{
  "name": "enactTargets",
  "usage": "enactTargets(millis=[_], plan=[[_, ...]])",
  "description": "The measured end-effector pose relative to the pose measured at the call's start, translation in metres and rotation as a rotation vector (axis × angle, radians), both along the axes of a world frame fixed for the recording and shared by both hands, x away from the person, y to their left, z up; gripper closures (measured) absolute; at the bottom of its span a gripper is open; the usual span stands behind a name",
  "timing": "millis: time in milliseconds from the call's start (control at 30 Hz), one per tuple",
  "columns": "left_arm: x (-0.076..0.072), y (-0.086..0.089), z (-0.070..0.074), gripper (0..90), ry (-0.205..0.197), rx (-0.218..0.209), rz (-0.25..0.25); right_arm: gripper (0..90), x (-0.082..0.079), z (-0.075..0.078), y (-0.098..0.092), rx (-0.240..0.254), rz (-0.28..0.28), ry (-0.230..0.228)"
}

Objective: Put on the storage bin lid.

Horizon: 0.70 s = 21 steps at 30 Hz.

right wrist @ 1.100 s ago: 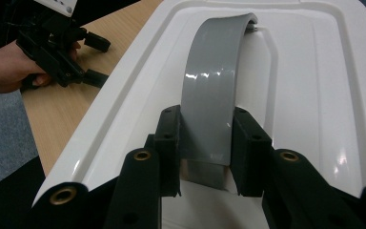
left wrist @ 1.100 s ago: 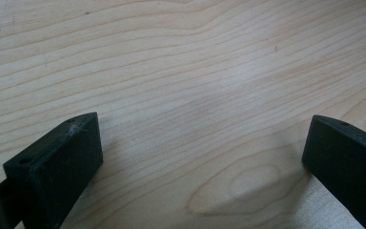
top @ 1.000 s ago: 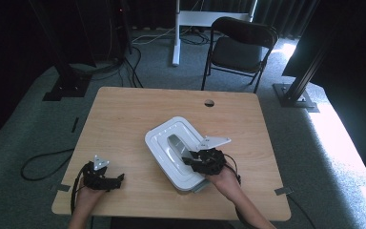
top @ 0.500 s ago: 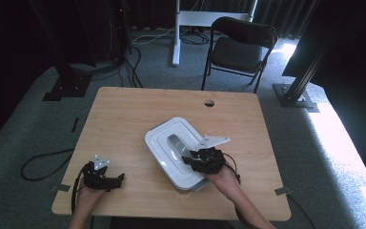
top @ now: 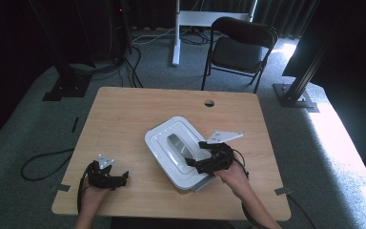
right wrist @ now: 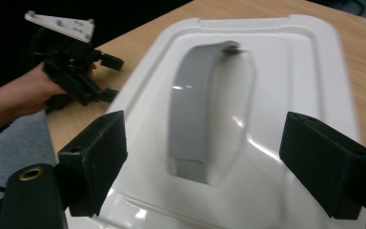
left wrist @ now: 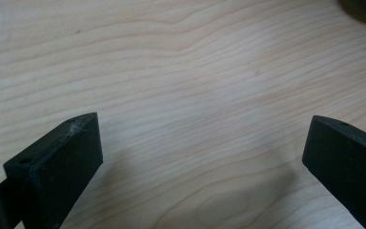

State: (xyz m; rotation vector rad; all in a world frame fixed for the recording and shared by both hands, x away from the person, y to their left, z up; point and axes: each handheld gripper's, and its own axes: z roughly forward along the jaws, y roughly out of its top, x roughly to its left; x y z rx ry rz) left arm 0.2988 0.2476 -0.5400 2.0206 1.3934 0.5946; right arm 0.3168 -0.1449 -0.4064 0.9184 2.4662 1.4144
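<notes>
A white plastic container [top: 164, 136] with a grey handle [top: 175, 144] in its lid lies mid-table, turned at an angle. My right gripper [top: 195, 162] hovers at the handle's near end. Its jaws have just been opening and now stand wide, one on each side of the handle [right wrist: 193, 119] without touching it, above the white lid [right wrist: 290, 81]. My left gripper [top: 121, 177] rests low at the table's near left, open, with bare wood [left wrist: 195, 57] between its jaws. The left gripper [right wrist: 110, 78] and its hand also appear beyond the lid.
The wooden table [top: 124, 114] has a cable hole [top: 209, 102] near its far edge. A black folding chair [top: 240, 47] stands behind the table, with black stand bases and cables on the grey carpet on both sides.
The right gripper's jaws now stand wider apart at the handle than before. Both hands have stayed in place, and the container has not shifted.
</notes>
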Motion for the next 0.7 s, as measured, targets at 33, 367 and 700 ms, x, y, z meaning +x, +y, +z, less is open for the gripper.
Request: enactTargets(millis=[33, 367, 700], plan=[[0.0, -0.002, 0.001, 0.2, 0.0, -0.008, -0.007, 13.5, 0.0, 0.0, -0.003, 0.003, -0.007, -0.012], [0.006, -0.016, 0.002, 0.2, 0.007, -0.052, -0.049, 13.2, 0.012, 0.004, -0.043, 0.053, -0.131, -0.071], [0.007, -0.032, 0.008, 0.2, 0.0, -0.051, -0.084, 13.5, 0.045, -0.007, -0.095, 0.159, -0.347, -0.073]])
